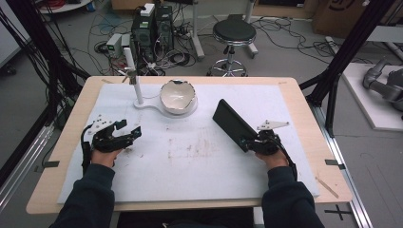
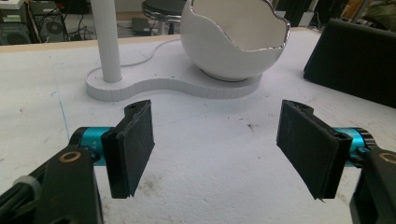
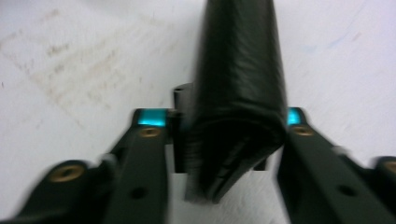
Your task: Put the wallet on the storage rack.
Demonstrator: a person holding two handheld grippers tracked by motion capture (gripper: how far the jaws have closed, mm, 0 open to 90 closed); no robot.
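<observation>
A black pouch [image 3: 236,93] is being clamped at its near end between the jaws of the right gripper [image 1: 256,142], raised at a slant above the white mat [image 1: 199,161]. The left gripper [image 2: 215,144] is being held with jaws spread apart and empty, aimed toward the white eggshell-shaped bowl [image 2: 233,39] on its stand [image 2: 173,86].

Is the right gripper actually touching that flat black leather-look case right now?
Touching. In the right gripper view, the right gripper has both jaws pressed against the sides of the flat black leather-look case, with no gap showing.
</observation>
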